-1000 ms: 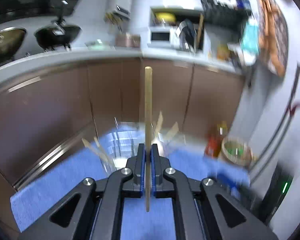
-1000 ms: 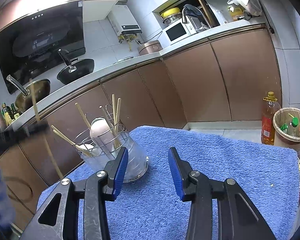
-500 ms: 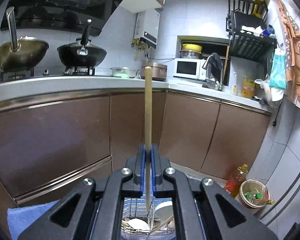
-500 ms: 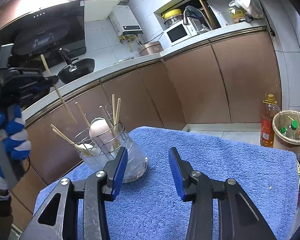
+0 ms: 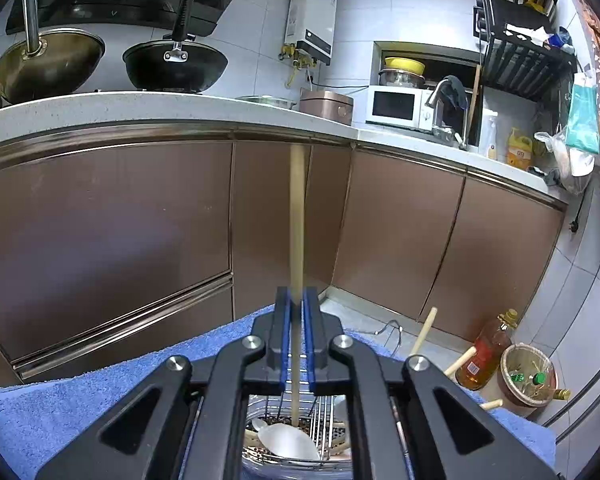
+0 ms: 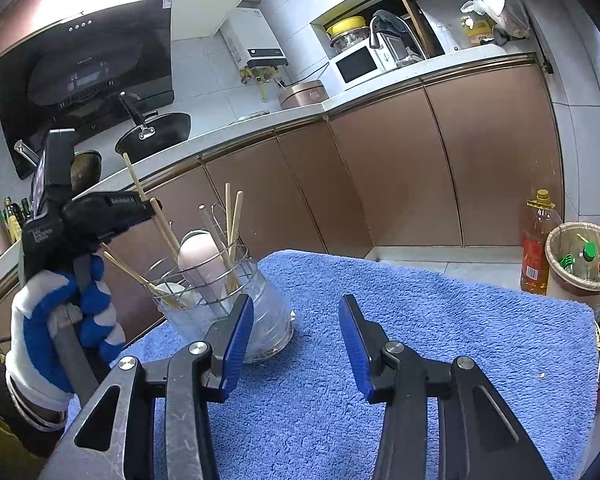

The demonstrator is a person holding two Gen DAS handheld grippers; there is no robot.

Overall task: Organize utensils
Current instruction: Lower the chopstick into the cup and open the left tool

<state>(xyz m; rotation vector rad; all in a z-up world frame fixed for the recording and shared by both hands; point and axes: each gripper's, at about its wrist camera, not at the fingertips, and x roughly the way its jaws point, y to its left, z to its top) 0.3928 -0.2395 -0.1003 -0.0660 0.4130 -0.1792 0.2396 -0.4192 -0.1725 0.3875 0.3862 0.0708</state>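
Left gripper [image 5: 296, 336] clamped on chopstick [image 5: 296, 216], its tip over holder [image 6: 224, 300], seemingly just inside. Right gripper [image 6: 296, 340] jaws apart, idle; holder at its 10 o'clock. Several chopsticks, spoons already stowed. Towel [image 6: 440, 320] looks bare; probably last piece.

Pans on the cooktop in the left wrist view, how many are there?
2. A brass-coloured pan sits at the far left of the counter, and a black pan stands just right of it. More could be hidden beyond the view's left edge.
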